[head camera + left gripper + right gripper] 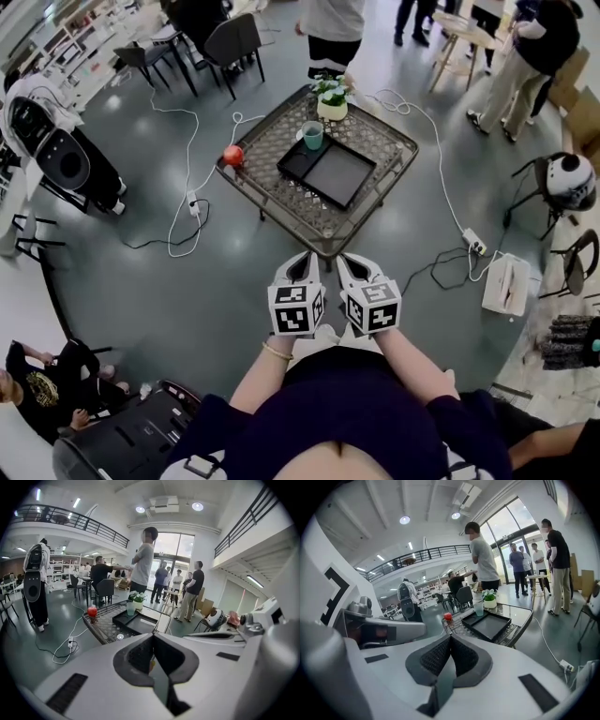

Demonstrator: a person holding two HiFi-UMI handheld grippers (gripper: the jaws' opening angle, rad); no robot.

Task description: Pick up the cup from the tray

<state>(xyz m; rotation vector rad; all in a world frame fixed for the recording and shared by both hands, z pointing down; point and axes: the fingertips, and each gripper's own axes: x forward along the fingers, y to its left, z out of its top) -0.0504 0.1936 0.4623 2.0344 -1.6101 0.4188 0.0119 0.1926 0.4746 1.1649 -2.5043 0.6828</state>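
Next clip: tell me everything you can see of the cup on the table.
The cup is a small, pale green tumbler that looks like translucent plastic, with no handle showing. It stands upright, open end up, at the far corner of the black tray on the mesh table, close to the white plant pot. Whether anything is inside it cannot be made out.

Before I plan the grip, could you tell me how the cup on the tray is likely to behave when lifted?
The cup looks translucent, probably plastic, so likely light and perhaps slippery. It stands upright, taller than wide, so a sideways nudge could tip it.
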